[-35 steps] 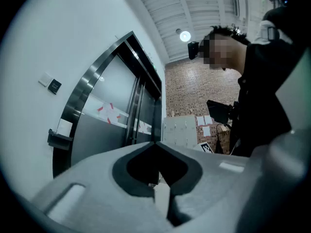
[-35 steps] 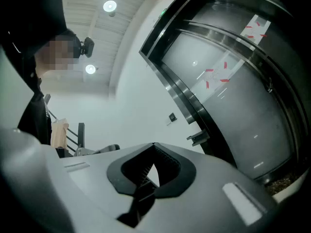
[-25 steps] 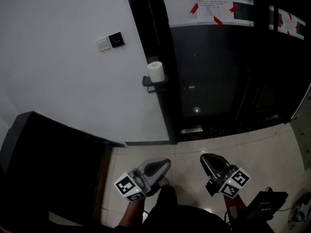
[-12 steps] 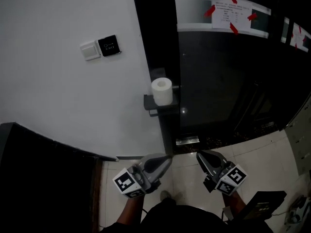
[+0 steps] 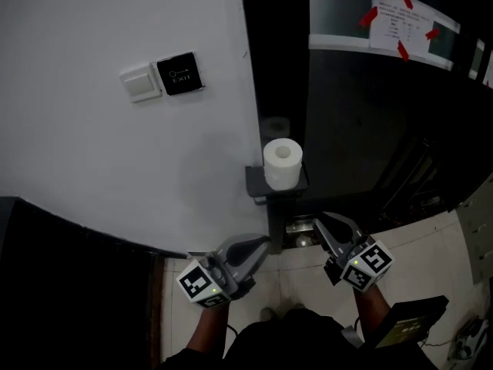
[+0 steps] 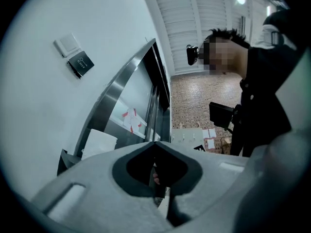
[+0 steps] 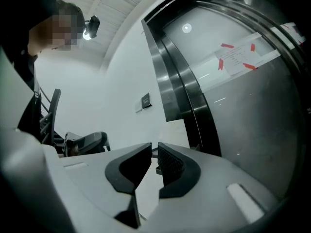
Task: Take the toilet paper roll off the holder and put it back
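**A:** Start closest in. What are the two grippers doing?

**B:** The left gripper [image 5: 262, 245] has its jaws pressed together with nothing in them. The right gripper [image 5: 322, 223] is opening. A thin slit shows between its ribbed pads, and that slit is empty too.

**A:** Which way is the toilet paper roll from them?

**B:** Ahead and higher up. The toilet paper roll [image 5: 283, 163] sits on the holder [image 5: 258, 185], a small dark shelf fixed where the white wall meets the dark glass door. In the head view it lies between the two grippers, apart from both. In the right gripper view it shows just past the jaw tips and almost in line with them, while in the left gripper view it sits off to the left.

**A:** And its long axis?

**B:** It's upright, with the core hole facing up. I'd say jaws coming in level would meet the curved side, not the flat ends.

**A:** Which gripper is nearer?

**B:** The right one, by my reading. Its tips are closer to the holder's front edge, and it's the one spreading.

**A:** What's the count?

**B:** Two grippers, one roll and one holder. Further up the wall are two plates side by side, a white switch [image 5: 142, 83] and a black exit button [image 5: 179, 73]. Beyond them, on the glass, is one taped notice [image 5: 399, 28].
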### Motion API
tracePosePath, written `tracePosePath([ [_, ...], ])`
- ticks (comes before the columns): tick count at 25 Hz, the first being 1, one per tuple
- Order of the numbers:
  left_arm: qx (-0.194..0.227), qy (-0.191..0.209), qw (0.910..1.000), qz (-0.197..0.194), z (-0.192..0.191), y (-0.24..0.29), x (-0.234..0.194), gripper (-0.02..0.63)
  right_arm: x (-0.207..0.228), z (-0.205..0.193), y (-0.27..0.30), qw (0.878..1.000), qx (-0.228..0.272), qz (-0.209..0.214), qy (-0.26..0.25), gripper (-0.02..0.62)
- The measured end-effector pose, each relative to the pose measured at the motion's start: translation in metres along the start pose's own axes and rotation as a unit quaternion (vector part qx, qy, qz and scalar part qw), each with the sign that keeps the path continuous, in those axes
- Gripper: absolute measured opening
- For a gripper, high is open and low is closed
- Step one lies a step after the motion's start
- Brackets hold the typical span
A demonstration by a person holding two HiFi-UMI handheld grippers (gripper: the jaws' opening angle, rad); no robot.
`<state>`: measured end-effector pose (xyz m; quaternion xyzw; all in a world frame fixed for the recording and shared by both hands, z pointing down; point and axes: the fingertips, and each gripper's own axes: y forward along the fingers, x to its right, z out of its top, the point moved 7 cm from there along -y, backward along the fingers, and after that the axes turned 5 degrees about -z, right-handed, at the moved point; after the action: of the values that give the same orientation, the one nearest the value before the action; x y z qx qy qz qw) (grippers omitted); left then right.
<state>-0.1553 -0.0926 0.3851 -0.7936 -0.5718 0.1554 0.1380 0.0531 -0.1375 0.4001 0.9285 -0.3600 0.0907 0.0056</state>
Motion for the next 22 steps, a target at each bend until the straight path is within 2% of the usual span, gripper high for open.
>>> tracePosePath([
  [8,0.004,0.019,0.9992,0.034,0.015,0.005,-0.026,-0.003,0.022,0.005,0.048,0.998,-0.032,0.032,-0.034,0.106],
  [12,0.0,0.024,0.9985,0.049,0.016,0.005,-0.035,-0.003,0.033,0.006,0.071,0.997,-0.055,0.043,-0.04,0.246],
  [17,0.008,0.025,0.9977,0.063,0.021,0.0,-0.045,-0.003,0.043,0.017,0.099,0.996,-0.059,0.026,-0.056,0.349],
  [22,0.004,0.028,0.9967,0.076,0.02,-0.011,-0.054,-0.003,0.046,0.022,0.128,0.995,-0.077,0.029,-0.06,0.404],
])
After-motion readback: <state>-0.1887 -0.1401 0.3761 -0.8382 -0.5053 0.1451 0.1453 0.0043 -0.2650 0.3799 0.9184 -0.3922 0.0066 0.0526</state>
